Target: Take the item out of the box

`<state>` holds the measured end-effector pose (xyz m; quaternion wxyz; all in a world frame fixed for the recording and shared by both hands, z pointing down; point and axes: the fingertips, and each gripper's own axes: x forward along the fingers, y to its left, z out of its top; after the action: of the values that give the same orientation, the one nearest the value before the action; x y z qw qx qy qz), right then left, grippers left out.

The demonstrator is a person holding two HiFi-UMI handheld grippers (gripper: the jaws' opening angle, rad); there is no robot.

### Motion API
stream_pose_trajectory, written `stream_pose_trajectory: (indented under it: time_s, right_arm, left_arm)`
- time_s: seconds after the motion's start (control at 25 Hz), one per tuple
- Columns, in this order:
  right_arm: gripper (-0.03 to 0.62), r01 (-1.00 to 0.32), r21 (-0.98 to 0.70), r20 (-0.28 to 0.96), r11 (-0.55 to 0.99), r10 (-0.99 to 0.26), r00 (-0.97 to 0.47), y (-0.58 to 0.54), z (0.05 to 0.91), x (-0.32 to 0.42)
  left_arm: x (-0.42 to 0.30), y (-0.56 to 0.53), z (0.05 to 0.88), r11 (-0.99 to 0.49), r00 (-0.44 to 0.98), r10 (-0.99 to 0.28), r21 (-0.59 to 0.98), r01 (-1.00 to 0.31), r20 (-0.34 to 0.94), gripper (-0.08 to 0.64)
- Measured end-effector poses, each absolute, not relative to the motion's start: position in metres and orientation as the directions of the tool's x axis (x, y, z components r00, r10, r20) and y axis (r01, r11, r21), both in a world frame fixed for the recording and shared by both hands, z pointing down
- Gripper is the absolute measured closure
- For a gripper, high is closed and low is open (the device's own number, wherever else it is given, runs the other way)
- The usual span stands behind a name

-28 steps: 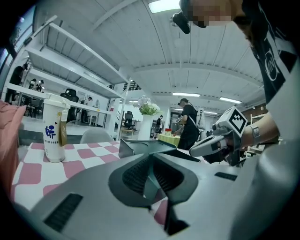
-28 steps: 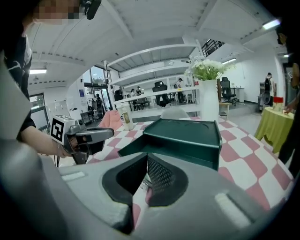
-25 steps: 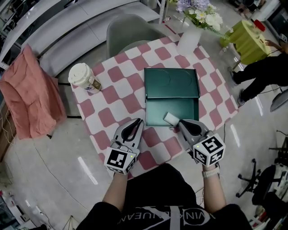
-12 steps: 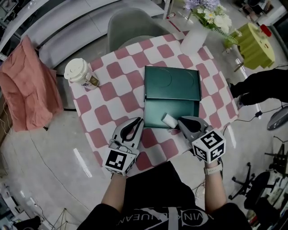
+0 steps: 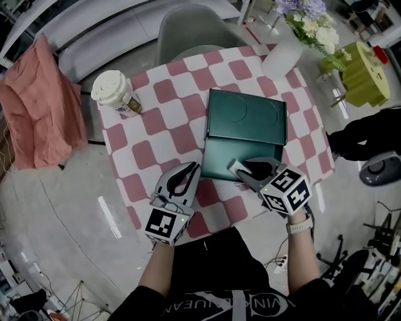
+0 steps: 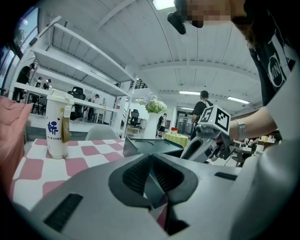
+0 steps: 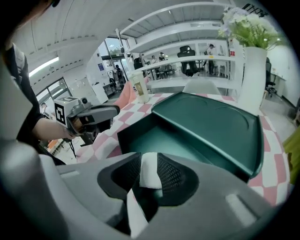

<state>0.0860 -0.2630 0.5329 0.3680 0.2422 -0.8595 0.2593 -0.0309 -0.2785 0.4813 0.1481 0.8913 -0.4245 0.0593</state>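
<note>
Tongs on my right (image 5: 241, 166) have just been opening around the white block (image 7: 150, 171) inside the box (image 5: 219, 160); left tongs (image 5: 193, 167) together.

The only readable print was one large blue Chinese character on the white paper cup (image 6: 57, 126), with smaller marks beneath it too fine to read, and white letters beginning "VINK" on the person's black shirt (image 5: 219, 302).

Light: bright, even, from ceiling lamps (image 6: 161, 3) above the box (image 6: 154, 149).
Glare: pale streaks on the floor (image 5: 108, 216) left of the box.
Shadows: soft, faint, inside the box.
Edges: gripper views bend strongly, corners black.
</note>
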Motion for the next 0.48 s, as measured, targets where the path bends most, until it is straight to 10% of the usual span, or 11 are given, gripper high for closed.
stream_pose_trajectory:
  time_s: [0.48]
  right_arm:
    - [0.423, -0.547, -0.288, 0.847, 0.786, -0.058, -0.529, -0.264, 0.563, 0.078]
  left_arm:
    - [-0.038, -0.274, 0.479, -0.574, 0.617, -0.755, 0.228, -0.786, 0.224, 0.534]
